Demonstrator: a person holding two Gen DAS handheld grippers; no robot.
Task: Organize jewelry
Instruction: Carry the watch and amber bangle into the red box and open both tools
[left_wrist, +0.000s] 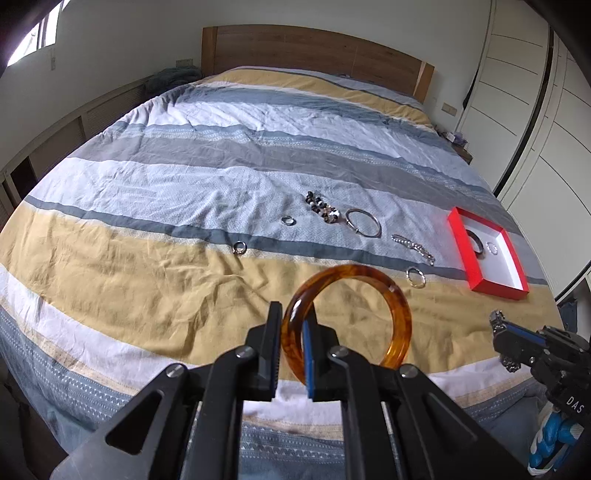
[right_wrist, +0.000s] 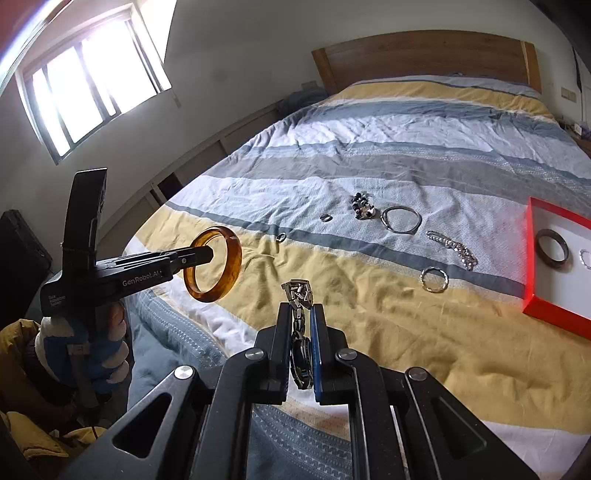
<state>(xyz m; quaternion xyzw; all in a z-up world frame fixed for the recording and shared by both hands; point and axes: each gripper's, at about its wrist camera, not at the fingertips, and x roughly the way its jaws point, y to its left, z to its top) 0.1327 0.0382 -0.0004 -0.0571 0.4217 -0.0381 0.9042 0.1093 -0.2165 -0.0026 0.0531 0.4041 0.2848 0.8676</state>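
Fingers of L gripper clamp amber bangle above bed; R gripper pinches metal watch. Red box w/ dark bangle lies at right.

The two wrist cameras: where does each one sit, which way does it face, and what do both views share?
Left wrist: sits behind the left hand-held gripper, faces up the bed to the headboard; its fingers pinch an amber bangle; the right hand-held gripper shows low right.
Right wrist: sits behind the right hand-held gripper, faces likewise; it pinches a metal watch; the left hand-held gripper and gloved hand show left.
Shared: bangle, red box, loose jewelry.
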